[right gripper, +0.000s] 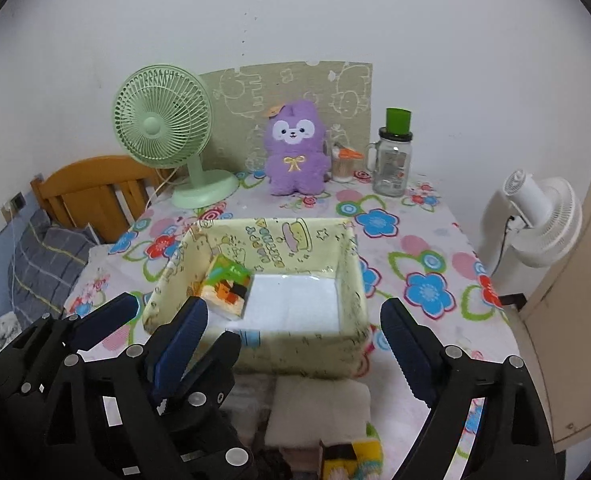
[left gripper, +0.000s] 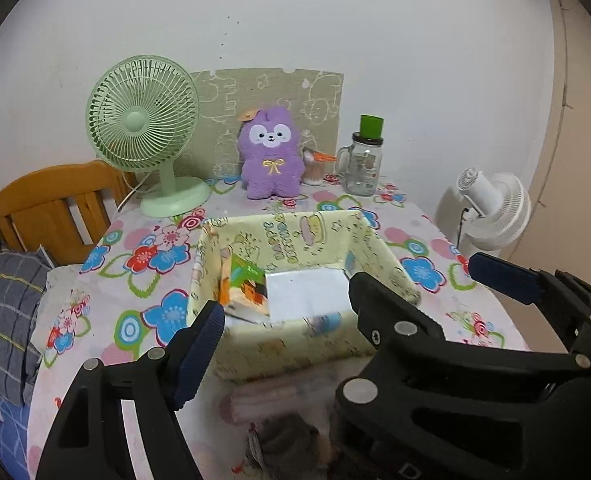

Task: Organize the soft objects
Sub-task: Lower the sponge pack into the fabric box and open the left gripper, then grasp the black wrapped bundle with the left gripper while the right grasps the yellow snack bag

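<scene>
You're hovering both grippers over the near edge of the table (right gripper: 423, 240), in front of the fabric box (right gripper: 255, 344). Left gripper (left gripper: 283, 312) is spread wide, holding nothing. Right gripper (right gripper: 295, 320) is spread wide too, nothing between its fingers.

The box is sitting mid-table on the floral cloth. A colourful tissue pack (right gripper: 225, 286) is already leaning in its left corner, with a white flat pad (right gripper: 295, 300) lying on the floor of the box next to it.

Remaining soft items are lying just beside the box's near wall, under your grippers: a cream folded cloth (right gripper: 319, 412), a pink roll (left gripper: 279, 396), something grey and fuzzy (left gripper: 283, 444), and a yellow sponge-like piece (right gripper: 365, 450). All are blurred, so I can't tell exactly what they are. The purple plush (right gripper: 295, 152) is standing well apart at the back, between the green fan (right gripper: 163, 128) and the glass jar (right gripper: 391, 164).

My read: you're lining up the next pick. Suggestions:
- Right gripper seems best placed for the cream cloth. Come straight down and pinch through the folded stack, not just the top layer.
- Keep the left gripper off to its side; the two are crowding each other.
- Lift clear of the box's near wall before moving forward, since that wall looks floppy.
- Drop onto the white pad, right of the tissue pack.
</scene>
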{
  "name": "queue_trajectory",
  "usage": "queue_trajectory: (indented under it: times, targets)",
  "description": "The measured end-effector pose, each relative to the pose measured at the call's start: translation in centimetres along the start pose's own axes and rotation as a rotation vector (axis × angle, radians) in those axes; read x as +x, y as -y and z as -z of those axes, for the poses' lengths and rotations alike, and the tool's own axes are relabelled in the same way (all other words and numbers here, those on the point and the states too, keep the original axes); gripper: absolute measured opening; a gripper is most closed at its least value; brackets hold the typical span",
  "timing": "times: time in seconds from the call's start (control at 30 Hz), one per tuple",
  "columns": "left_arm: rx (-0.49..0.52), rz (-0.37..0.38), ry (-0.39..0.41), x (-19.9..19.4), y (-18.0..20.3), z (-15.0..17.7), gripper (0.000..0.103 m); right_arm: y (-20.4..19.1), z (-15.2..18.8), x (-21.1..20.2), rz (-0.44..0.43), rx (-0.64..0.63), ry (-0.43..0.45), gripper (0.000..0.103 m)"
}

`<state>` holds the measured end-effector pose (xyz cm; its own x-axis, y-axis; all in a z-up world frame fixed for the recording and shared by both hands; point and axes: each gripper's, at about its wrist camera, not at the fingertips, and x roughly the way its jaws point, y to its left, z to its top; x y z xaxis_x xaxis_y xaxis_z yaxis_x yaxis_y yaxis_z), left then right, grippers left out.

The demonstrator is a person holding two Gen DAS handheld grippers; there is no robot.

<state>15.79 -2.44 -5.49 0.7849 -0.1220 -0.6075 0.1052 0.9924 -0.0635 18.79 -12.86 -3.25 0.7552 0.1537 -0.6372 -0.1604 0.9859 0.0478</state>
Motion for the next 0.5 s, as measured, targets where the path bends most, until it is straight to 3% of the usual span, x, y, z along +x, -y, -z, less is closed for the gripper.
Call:
queue_trajectory:
  times: [0.5]
  targets:
    - [-0.016, 0.016, -0.002, -2.6, 1.1, 4.5, 0.083, 0.6, 5.0, -3.9, 0.029, -0.001, 0.002, 0.09]
